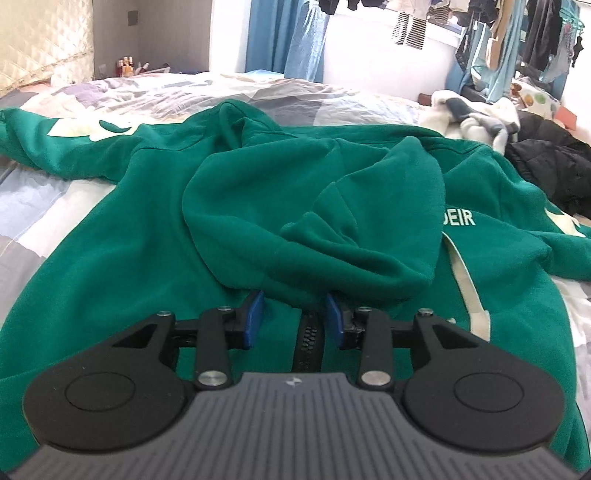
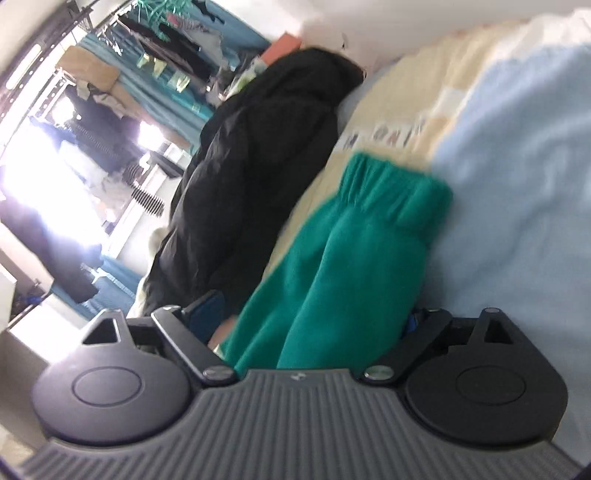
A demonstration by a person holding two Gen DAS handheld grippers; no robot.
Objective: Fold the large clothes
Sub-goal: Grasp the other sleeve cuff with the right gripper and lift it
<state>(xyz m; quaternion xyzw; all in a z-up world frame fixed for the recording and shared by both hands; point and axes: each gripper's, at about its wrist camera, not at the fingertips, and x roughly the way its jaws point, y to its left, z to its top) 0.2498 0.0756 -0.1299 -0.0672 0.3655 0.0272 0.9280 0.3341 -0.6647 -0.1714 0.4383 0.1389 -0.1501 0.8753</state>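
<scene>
A large green hoodie (image 1: 155,236) lies spread on the bed, hood (image 1: 314,206) bunched on the body, white drawstring (image 1: 465,273) at the right. My left gripper (image 1: 293,314) is low over the hoodie at the hood's near edge; its blue pads (image 1: 253,317) stand apart with hood cloth over their tips, so its hold is unclear. In the tilted, blurred right wrist view, the hoodie's sleeve (image 2: 351,280) with ribbed cuff (image 2: 395,192) runs between the fingers of my right gripper (image 2: 314,325). The jaws stand wide, mostly hidden by cloth.
The patchwork bedspread (image 1: 184,99) covers the bed. A black jacket (image 1: 546,166) (image 2: 251,177) and white clothes (image 1: 476,114) lie at the bed's right side. A light blue blanket (image 2: 517,184) lies beside the sleeve. Clothes hang at the window (image 1: 406,26).
</scene>
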